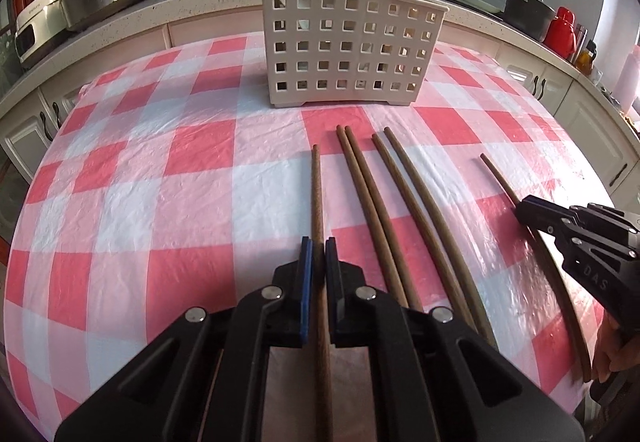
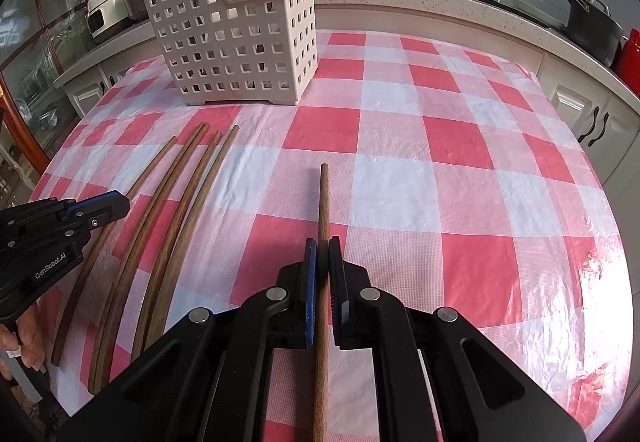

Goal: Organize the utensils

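My left gripper is shut on a brown wooden chopstick that points toward the cream perforated utensil basket. My right gripper is shut on another brown chopstick. Several more chopsticks lie side by side on the checked tablecloth between the two grippers; they also show in the right wrist view. The basket holds a pale spoon and wooden handles. The right gripper shows in the left wrist view, and the left gripper shows in the right wrist view.
The table has a red, pink and white checked cloth. Behind it a counter carries pots, a wok, a rice cooker and a red kettle. Cabinets run along the table's far and right sides.
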{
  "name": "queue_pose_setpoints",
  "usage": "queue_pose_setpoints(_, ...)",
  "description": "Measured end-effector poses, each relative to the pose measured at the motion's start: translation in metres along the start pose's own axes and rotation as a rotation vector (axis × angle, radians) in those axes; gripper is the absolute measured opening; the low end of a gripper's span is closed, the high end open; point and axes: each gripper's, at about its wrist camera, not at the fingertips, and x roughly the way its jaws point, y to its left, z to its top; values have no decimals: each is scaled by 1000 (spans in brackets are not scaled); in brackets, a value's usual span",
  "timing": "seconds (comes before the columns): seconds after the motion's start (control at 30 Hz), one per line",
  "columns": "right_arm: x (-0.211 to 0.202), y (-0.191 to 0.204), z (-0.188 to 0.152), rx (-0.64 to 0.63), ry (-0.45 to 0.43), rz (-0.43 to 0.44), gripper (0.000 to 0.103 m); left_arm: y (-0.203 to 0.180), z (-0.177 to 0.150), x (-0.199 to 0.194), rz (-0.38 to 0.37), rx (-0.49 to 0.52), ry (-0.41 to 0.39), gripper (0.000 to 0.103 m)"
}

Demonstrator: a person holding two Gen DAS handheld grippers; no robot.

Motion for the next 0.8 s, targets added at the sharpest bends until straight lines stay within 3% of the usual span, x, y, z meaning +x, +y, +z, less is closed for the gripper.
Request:
queue_pose_setpoints(0.3, 2, 4, 1, -32, -5, -24, 7, -15, 1, 3, 49, 71, 2, 16)
queue_pose_setpoints(0.43, 5, 6, 6, -57, 3, -31, 7, -14, 4, 4, 43, 76, 8, 14)
queue_pose_setpoints(0.53, 5, 6, 6, -65, -1, -30, 7, -14, 5, 5, 56, 85, 7, 6)
queue_pose_setpoints(0.8, 0, -7, 2, 23, -13, 45, 7, 6, 5, -4, -34, -27, -18, 6)
